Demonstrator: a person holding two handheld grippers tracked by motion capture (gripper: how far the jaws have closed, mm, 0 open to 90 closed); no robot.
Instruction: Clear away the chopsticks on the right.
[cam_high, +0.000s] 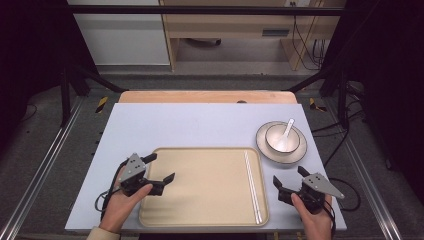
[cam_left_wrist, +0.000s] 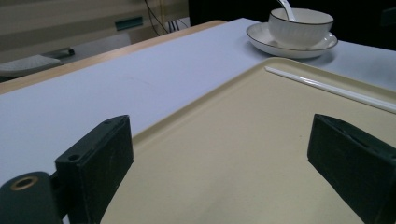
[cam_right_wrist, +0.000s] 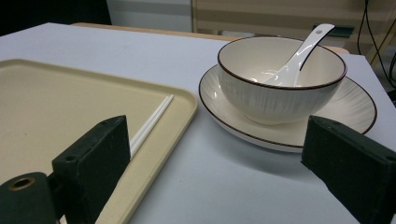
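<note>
Chopsticks (cam_high: 252, 186) already on tray (cam_high: 200, 210), bowl (cam_high: 282, 138) with spoon (cam_high: 286, 131) on plate (cam_high: 292, 156) beside it on desk (cam_high: 165, 125), unloaded; left gripper (cam_high: 165, 169) and right gripper (cam_high: 289, 176) fingers apart, empty.

1. left gripper (cam_high: 161, 169) sits over the tray's (cam_high: 200, 200) left edge, jaws spread wide, nothing between them.
2. right gripper (cam_high: 289, 177) is on the table (cam_high: 175, 125) just right of the tray, jaws apart too.
3. chopsticks (cam_high: 252, 186) lie along the tray's right side.
4. bowl (cam_high: 283, 138) with a spoon (cam_high: 286, 131) stands on a plate (cam_high: 265, 147), beyond the right gripper.
</note>
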